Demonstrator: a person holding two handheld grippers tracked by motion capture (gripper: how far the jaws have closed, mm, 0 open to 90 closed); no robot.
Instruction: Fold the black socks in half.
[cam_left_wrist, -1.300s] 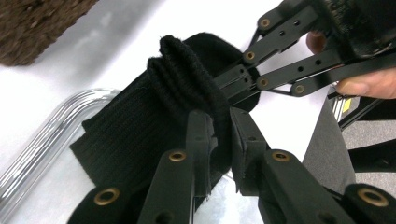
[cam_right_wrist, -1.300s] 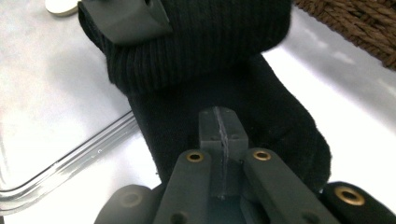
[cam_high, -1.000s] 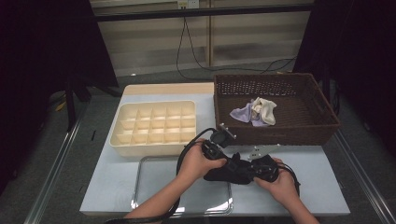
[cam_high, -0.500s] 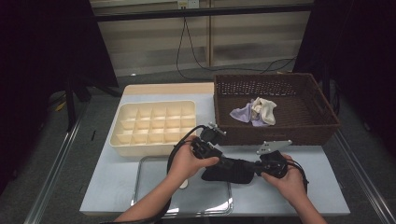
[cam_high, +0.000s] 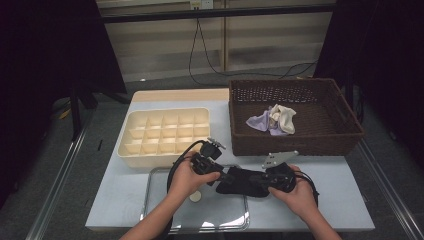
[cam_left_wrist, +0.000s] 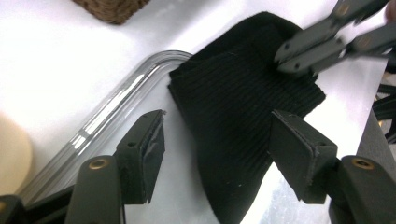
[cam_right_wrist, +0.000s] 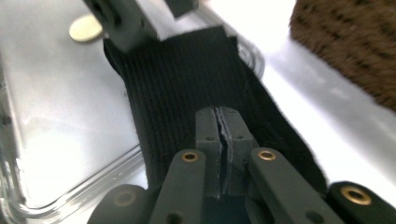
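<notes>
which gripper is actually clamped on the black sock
The right gripper: its jaws are shut on the black sock. The left gripper stands open around it.

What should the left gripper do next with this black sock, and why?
Probably close the left gripper on the near end of the black sock. Its fingers have just been opening and stand apart with the cloth between them, not pressing it. The right gripper looks shut on the far end, so a second grip would let both hands fold or lift it.
</notes>
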